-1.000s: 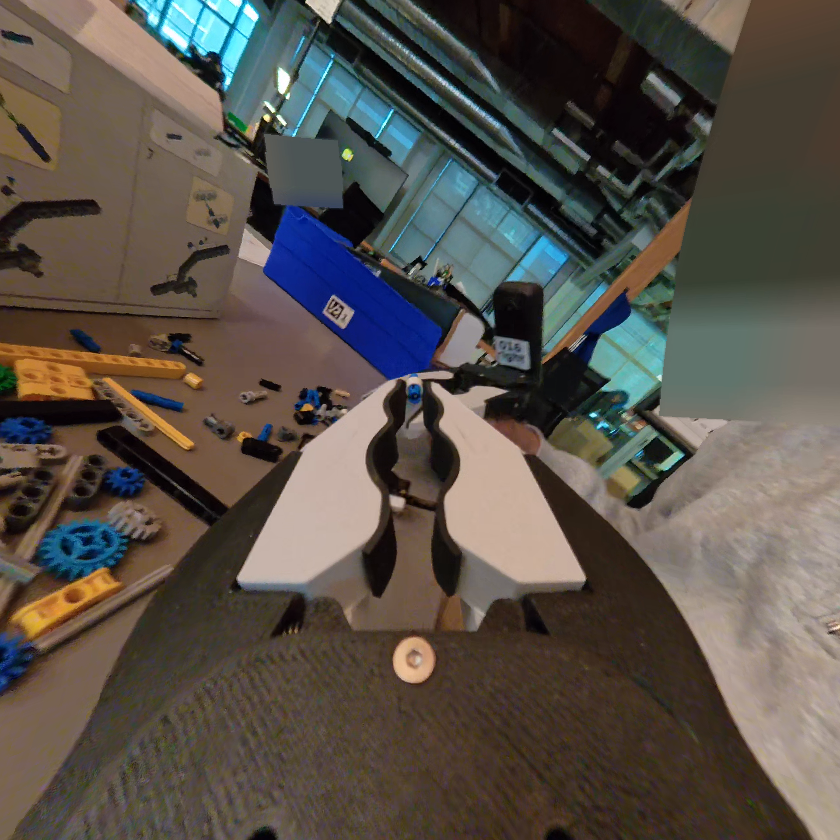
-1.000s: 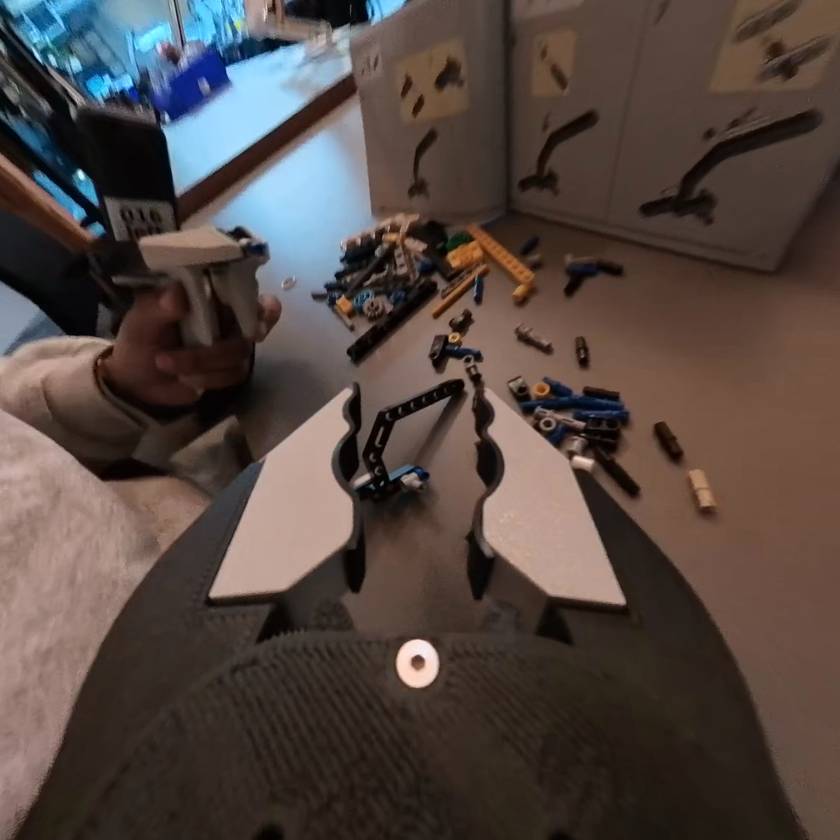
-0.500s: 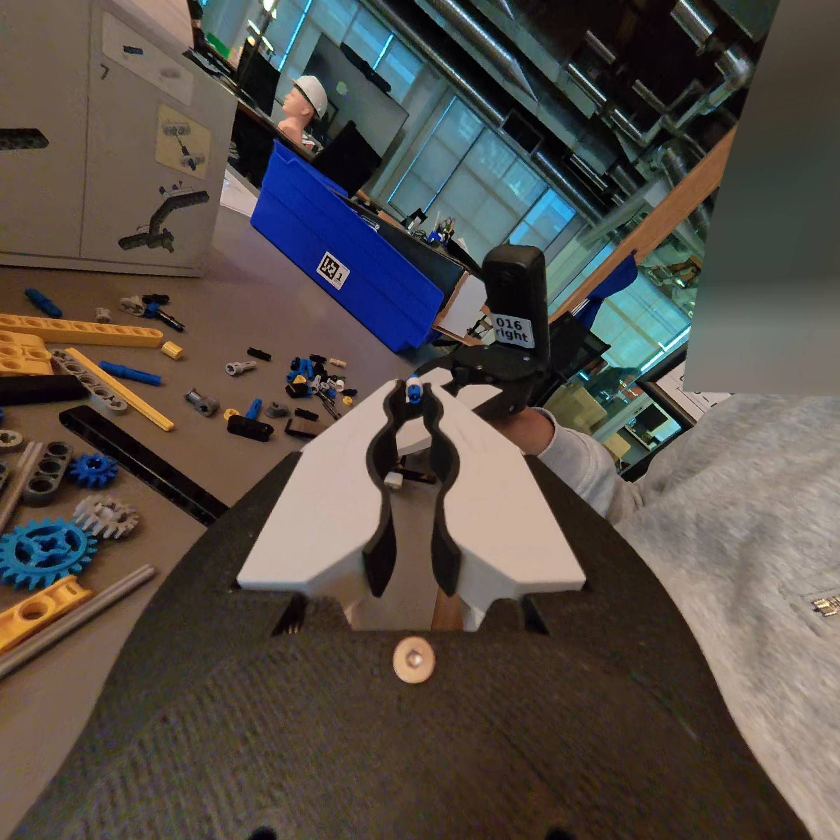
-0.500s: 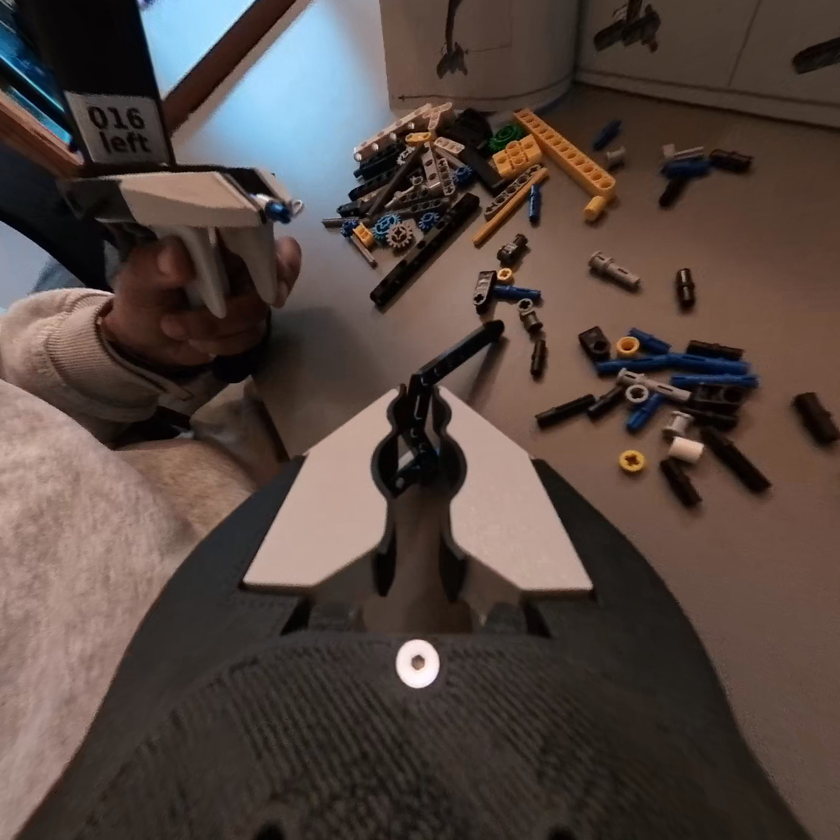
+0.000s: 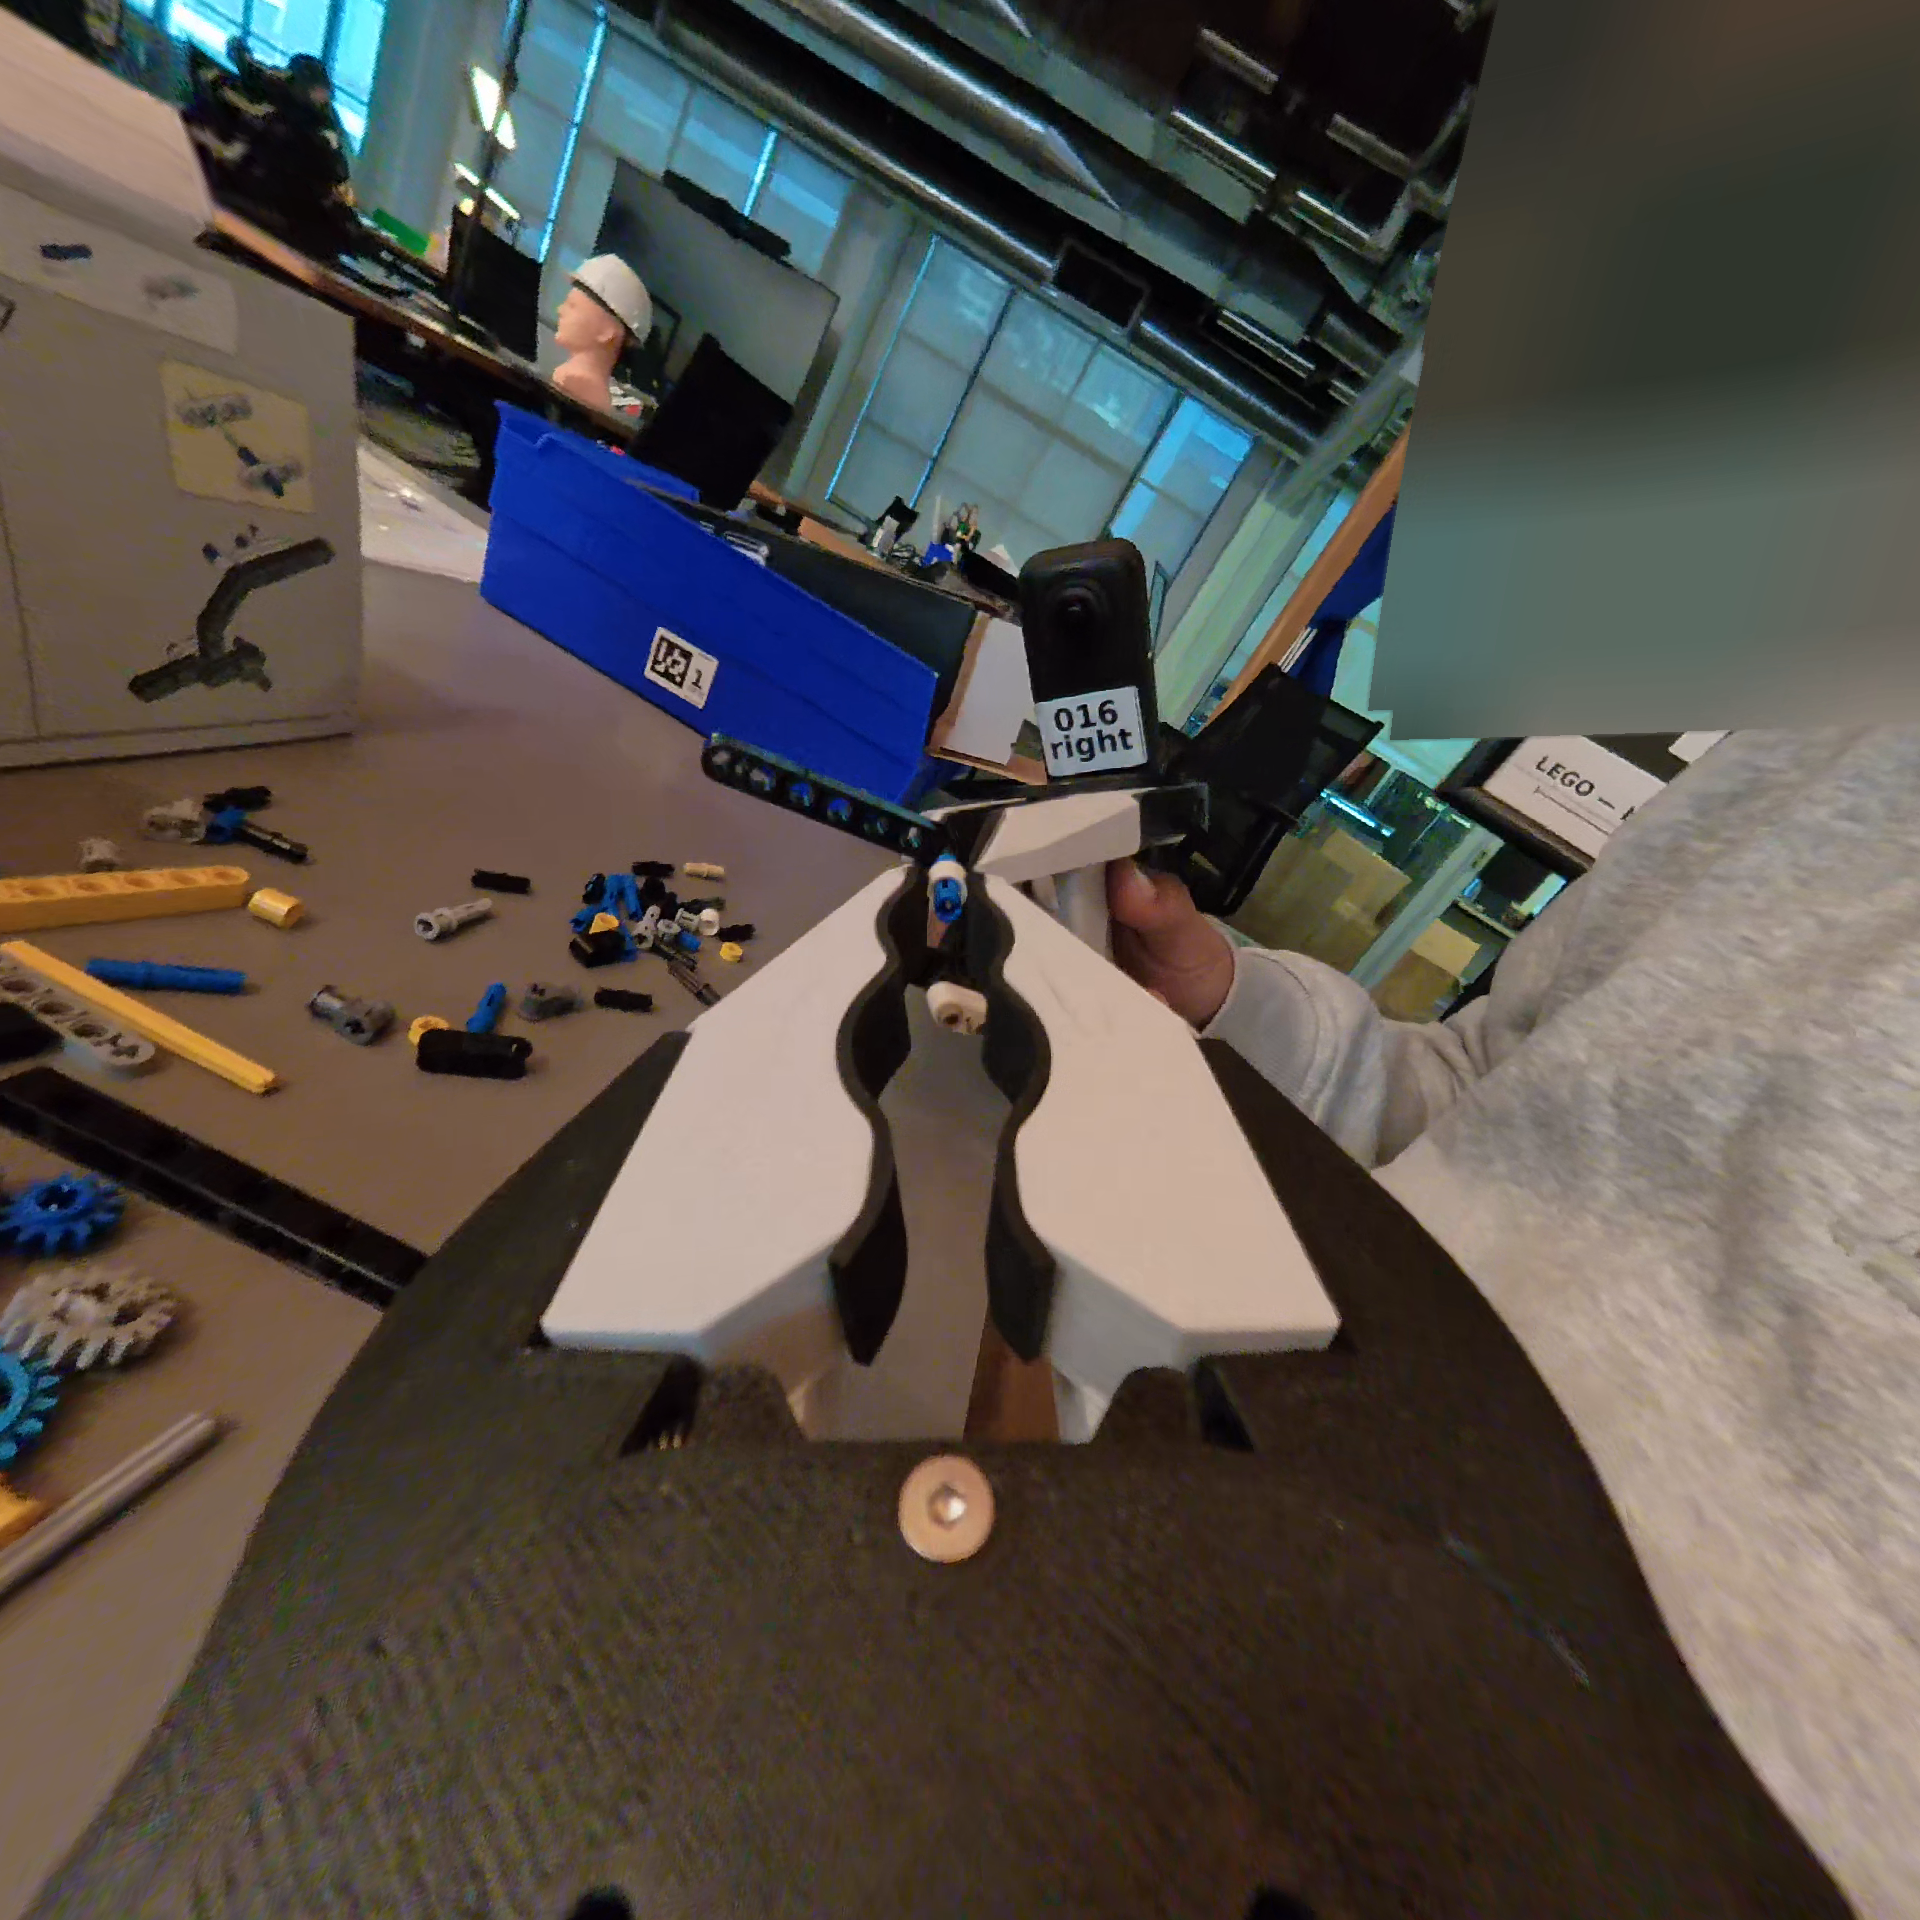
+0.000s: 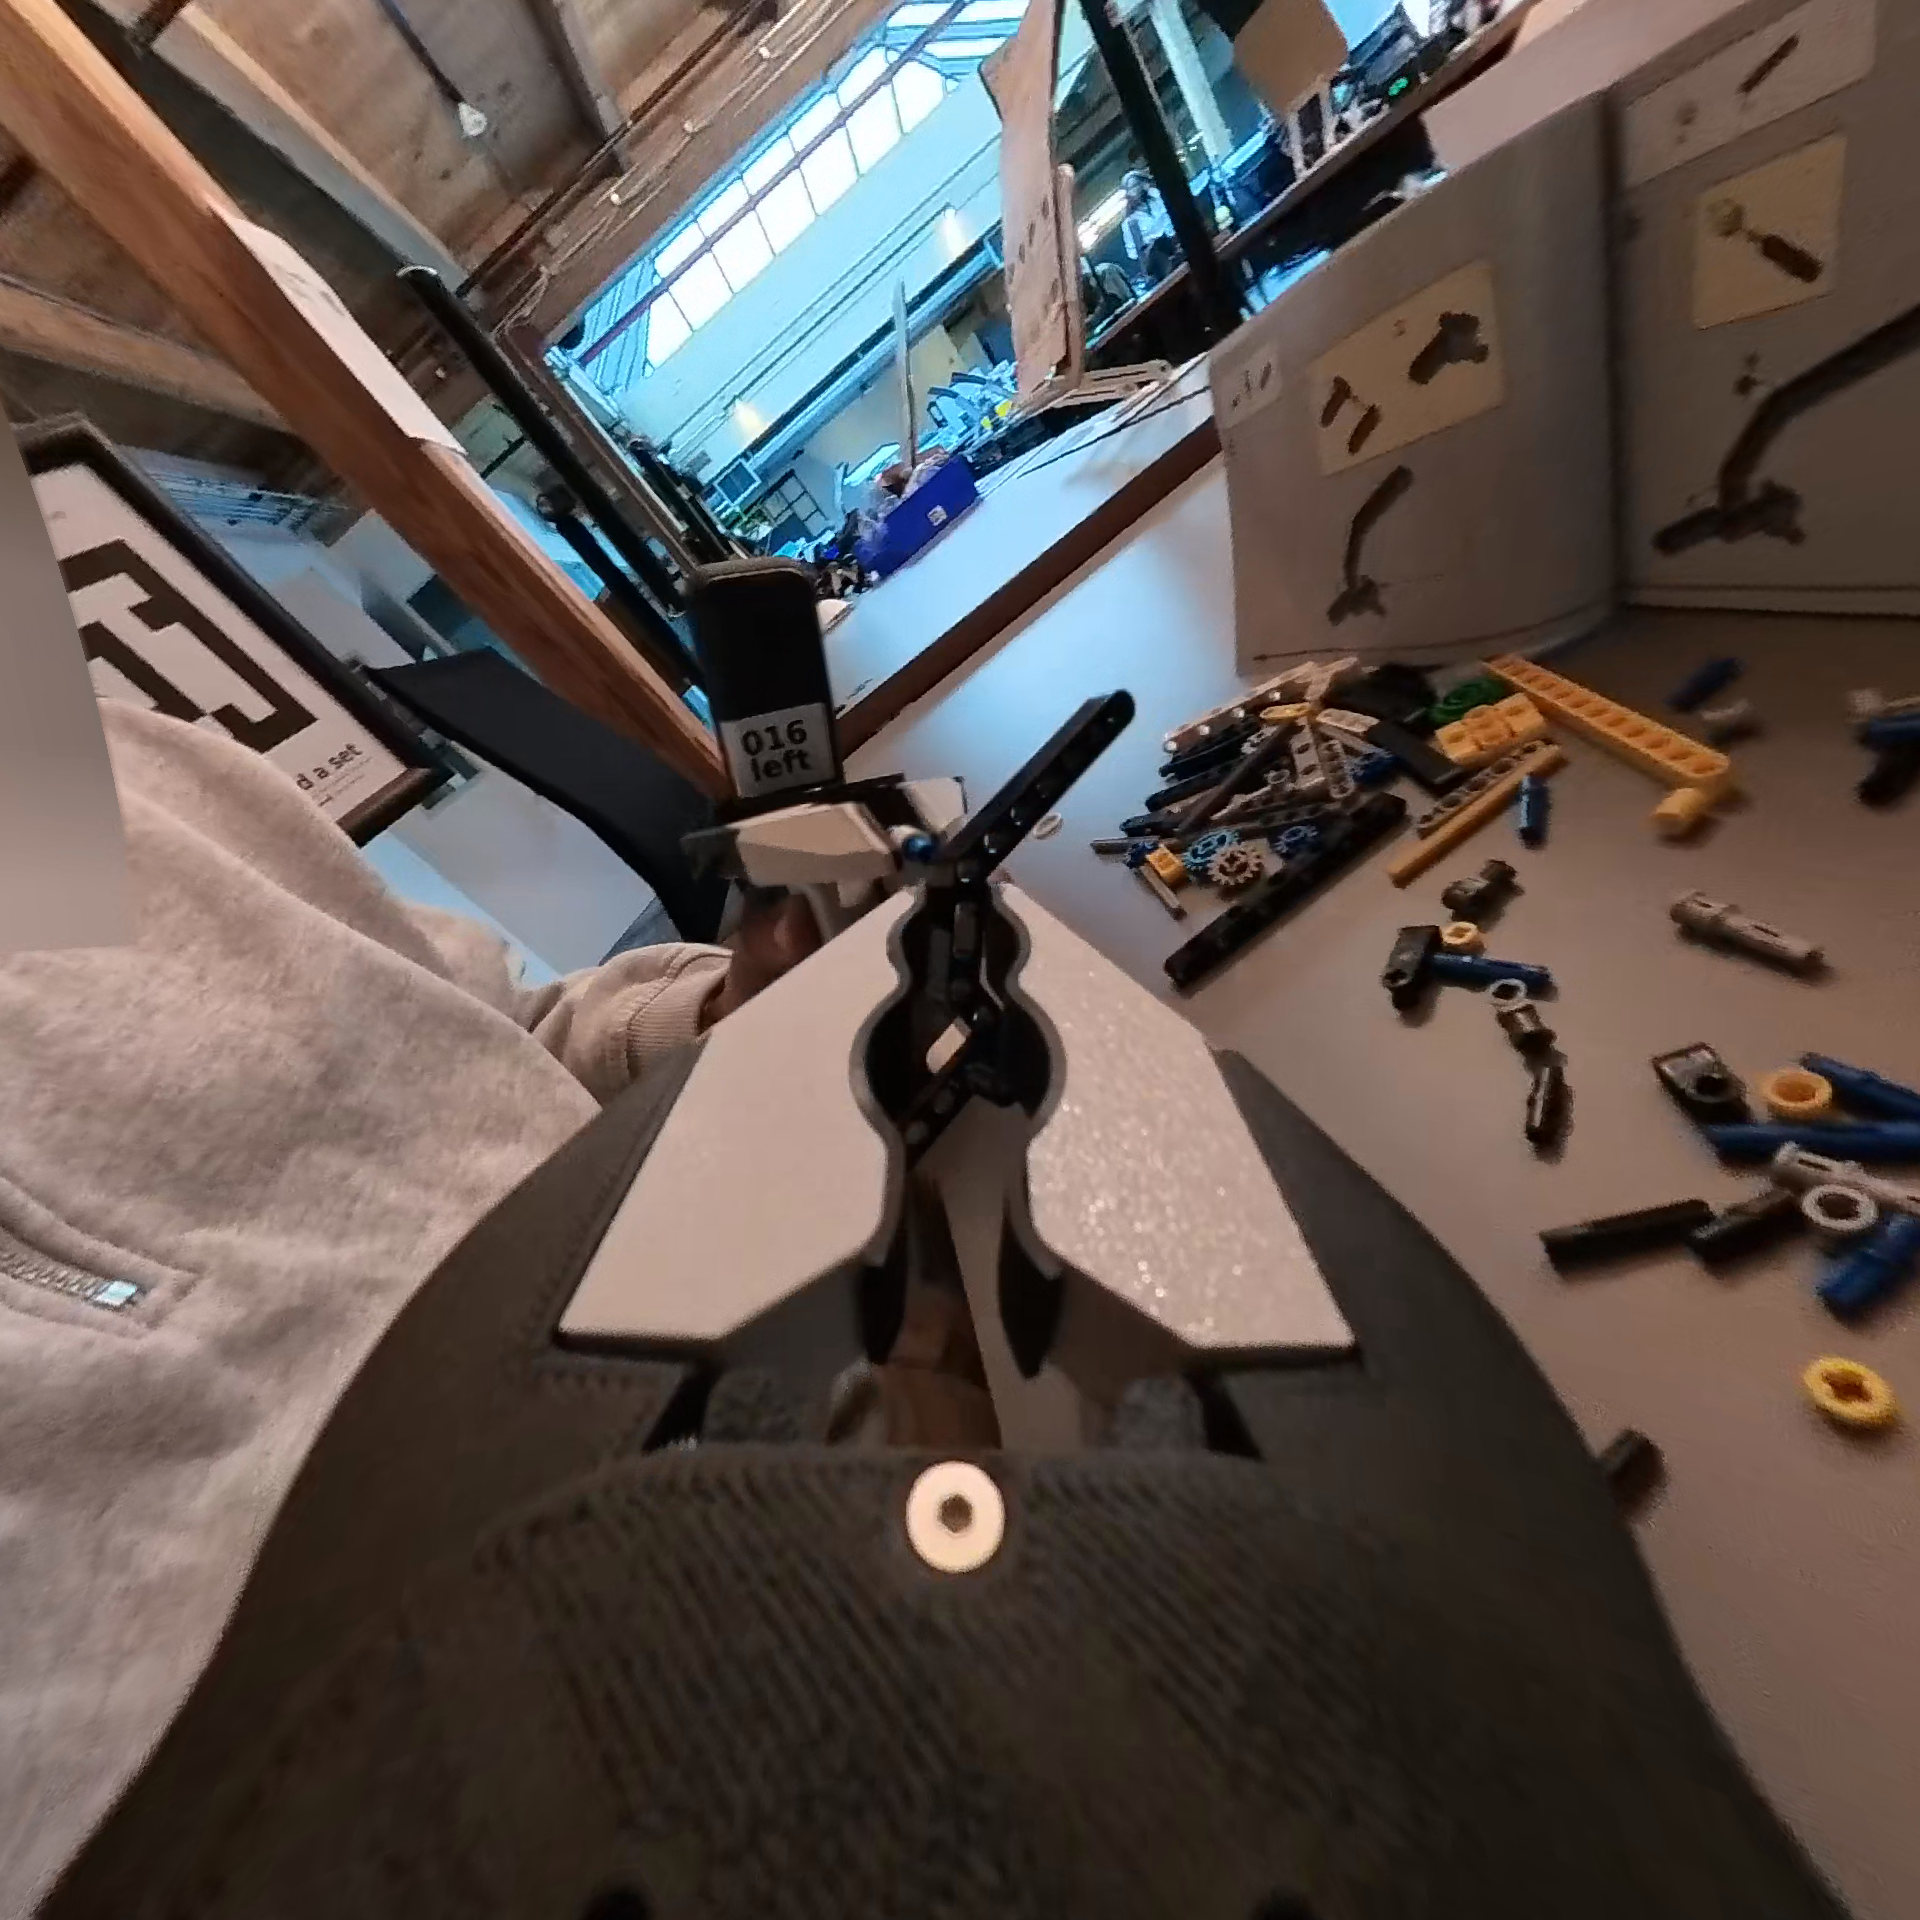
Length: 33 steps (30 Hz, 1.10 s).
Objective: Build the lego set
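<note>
Above the counter (image 6: 1299,1039), the left claw (image 5: 948,896) pinched a blue pin (image 5: 943,900), tip against the black angled beam (image 6: 1023,795) clamped in the right claw (image 6: 961,914); loose pieces (image 6: 1714,1143) lay scattered below.

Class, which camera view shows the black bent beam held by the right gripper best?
The right wrist view: the black bent beam runs from between the right gripper fingers up past the left gripper. The left wrist view shows only its holed far arm, seen from the side.
</note>
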Each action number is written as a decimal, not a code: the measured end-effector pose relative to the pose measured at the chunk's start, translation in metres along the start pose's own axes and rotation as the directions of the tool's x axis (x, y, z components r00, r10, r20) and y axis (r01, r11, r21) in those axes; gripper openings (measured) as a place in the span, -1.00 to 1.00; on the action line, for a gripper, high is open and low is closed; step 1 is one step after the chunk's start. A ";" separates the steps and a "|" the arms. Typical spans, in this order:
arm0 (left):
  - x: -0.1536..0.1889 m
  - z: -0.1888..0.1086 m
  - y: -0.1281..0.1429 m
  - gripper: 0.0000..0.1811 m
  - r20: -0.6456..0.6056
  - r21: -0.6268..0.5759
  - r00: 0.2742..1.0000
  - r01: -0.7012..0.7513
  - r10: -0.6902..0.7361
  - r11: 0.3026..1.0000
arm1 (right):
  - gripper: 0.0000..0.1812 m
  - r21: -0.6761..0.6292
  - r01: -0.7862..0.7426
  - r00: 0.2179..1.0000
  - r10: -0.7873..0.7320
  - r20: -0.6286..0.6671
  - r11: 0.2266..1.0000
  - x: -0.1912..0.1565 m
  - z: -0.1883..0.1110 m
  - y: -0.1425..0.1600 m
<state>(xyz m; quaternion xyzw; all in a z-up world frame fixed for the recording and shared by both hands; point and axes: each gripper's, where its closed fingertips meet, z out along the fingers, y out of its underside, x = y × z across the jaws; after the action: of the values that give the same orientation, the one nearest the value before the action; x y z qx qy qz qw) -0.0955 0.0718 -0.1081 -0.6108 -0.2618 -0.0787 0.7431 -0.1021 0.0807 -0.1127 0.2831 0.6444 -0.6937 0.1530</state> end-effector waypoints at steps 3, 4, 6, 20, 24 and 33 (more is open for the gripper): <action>0.003 0.001 0.001 -0.93 0.005 -0.002 0.999 -0.034 0.034 0.999 | -0.93 0.013 -0.012 1.000 0.012 -0.016 1.000 0.001 0.002 0.000; 0.003 0.001 0.000 -0.93 0.013 0.003 0.999 -0.039 0.039 0.999 | -0.93 0.020 -0.023 1.000 0.023 -0.011 1.000 0.001 0.003 0.000; 0.003 0.000 -0.001 -0.93 0.020 0.016 0.999 -0.046 0.045 0.999 | -0.93 0.025 -0.036 0.999 0.036 -0.006 0.999 0.000 0.004 0.000; -0.004 0.002 0.001 -0.93 0.072 0.001 0.997 -0.039 0.039 0.999 | -0.93 0.042 -0.063 0.998 0.064 -0.029 0.997 0.000 0.011 0.002; -0.006 0.002 0.002 -0.93 0.095 -0.009 0.994 -0.046 0.046 0.999 | -0.93 0.038 -0.058 0.997 0.059 -0.048 0.998 0.002 0.011 0.003; -0.007 0.005 0.010 -0.92 0.110 -0.069 0.993 -0.029 0.037 0.997 | -0.92 -0.006 -0.003 0.997 0.003 -0.071 1.000 0.005 0.010 0.009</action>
<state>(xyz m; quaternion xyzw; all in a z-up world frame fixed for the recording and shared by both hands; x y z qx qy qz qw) -0.0984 0.0773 -0.1194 -0.6430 -0.2898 -0.0411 0.7077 -0.1031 0.0704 -0.1232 0.3082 0.6510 -0.6810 0.1318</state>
